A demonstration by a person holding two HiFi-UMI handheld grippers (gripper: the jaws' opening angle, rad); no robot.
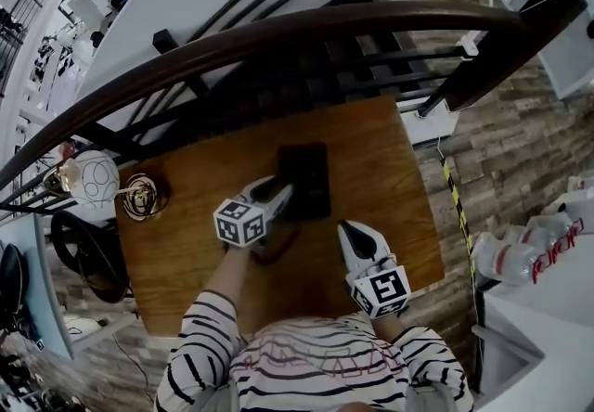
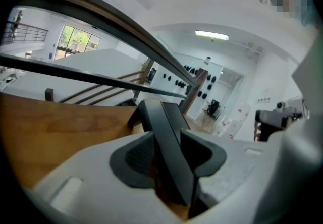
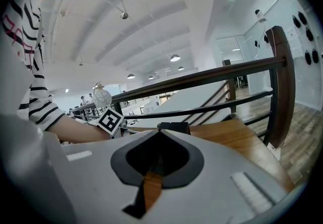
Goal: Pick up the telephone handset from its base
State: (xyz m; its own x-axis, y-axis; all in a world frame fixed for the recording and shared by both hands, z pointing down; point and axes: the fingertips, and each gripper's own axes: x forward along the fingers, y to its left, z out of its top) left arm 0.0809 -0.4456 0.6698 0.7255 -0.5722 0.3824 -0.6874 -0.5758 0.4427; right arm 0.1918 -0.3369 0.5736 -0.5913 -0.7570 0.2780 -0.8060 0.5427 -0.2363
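The long black plastic telephone handset (image 2: 170, 155) lies along the left side of its flat black base (image 1: 314, 180), in the middle of the brown wooden table (image 1: 186, 248). The left gripper (image 1: 277, 193) has its jaws spread wide on either side of the handset, with a gap showing beside one pad, so it is not gripped. The right gripper (image 1: 346, 230) hovers over the table just right of the base, jaws together and empty.

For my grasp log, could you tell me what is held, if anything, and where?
Nothing yet: the left gripper's open jaws straddle the handset; the right gripper is empty.
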